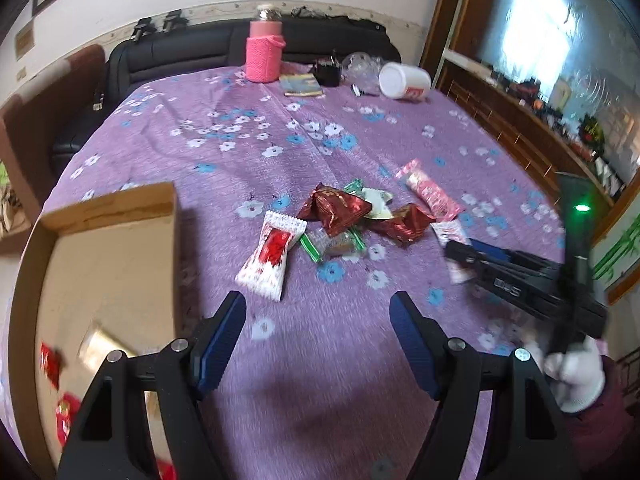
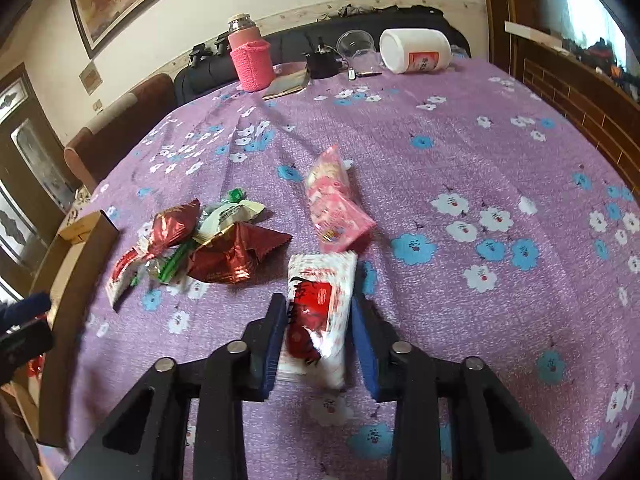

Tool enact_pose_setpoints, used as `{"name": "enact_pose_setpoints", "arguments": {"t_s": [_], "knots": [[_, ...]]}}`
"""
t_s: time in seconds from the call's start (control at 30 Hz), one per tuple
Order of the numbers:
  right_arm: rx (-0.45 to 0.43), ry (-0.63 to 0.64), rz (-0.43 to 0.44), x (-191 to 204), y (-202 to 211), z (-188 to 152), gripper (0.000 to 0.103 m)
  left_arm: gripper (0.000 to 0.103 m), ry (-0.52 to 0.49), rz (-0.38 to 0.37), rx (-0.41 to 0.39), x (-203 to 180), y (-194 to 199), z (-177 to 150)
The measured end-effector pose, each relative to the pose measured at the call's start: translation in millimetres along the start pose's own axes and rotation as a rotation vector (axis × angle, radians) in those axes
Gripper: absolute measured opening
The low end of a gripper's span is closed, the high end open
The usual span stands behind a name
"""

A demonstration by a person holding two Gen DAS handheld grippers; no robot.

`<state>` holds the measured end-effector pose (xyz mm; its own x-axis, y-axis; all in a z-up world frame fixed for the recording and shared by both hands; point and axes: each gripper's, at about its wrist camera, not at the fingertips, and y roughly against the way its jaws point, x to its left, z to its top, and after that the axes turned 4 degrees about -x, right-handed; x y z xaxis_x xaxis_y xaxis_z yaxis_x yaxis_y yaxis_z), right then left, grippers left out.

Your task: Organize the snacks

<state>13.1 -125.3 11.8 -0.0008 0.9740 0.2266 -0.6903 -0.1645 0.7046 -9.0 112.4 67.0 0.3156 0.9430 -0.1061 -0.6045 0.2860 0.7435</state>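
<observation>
The right gripper point(image 2: 316, 340) has its jaws partly closed around a white and red snack packet point(image 2: 320, 312) lying on the desk point(image 2: 480, 152); squeeze its middle gently, then lift. The packet's long side points straight away. The left gripper point(image 1: 318, 344) is wide open and empty, near the cardboard box point(image 1: 108, 264).

**Daylight from the window, blur down the left**

Daylight is pouring in through the window point(image 1: 532, 28), blowing out to white glare there. The purple cloth point(image 1: 320, 128) is looking evenly lit, with soft shadows sitting under the fingers point(image 1: 224, 336). The cardboard box point(image 1: 108, 280) is smearing with motion blur. Both fisheye views are bending hard and going dark at the corners.
</observation>
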Motion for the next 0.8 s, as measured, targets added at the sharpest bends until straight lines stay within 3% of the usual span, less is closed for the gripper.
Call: {"name": "enact_pose_setpoints", "arguments": {"t_s": [0.27, 0.4, 0.67, 0.7, 0.73, 0.8], "knots": [[0.005, -0.038, 0.031, -8.6, 0.4, 2.5, 0.026, 0.073, -0.093, 0.148, 0.088, 10.1, -57.1, 16.5], [0.005, -0.042, 0.033, -8.6, 0.8, 2.5, 0.025, 0.068, -0.111, 0.157, 0.105, 14.8, -70.1, 23.2], [0.0, -0.06, 0.065, -10.2, 3.1, 2.5, 0.014, 0.065, -0.127, 0.152, 0.145, 13.9, -90.6, 26.3], [0.0, -0.066, 0.073, -10.3, 3.6, 2.2, 0.013, 0.049, -0.129, 0.138, 0.143, 12.4, -89.6, 25.6], [-0.001, -0.071, 0.081, -10.8, 4.3, 2.2, 0.013, 0.024, -0.121, 0.107, 0.142, 11.4, -87.9, 24.9], [-0.002, -0.078, 0.09, -11.1, 4.3, 2.3, 0.013, 0.022, -0.112, 0.11, 0.138, 9.8, -84.7, 23.4]]}}
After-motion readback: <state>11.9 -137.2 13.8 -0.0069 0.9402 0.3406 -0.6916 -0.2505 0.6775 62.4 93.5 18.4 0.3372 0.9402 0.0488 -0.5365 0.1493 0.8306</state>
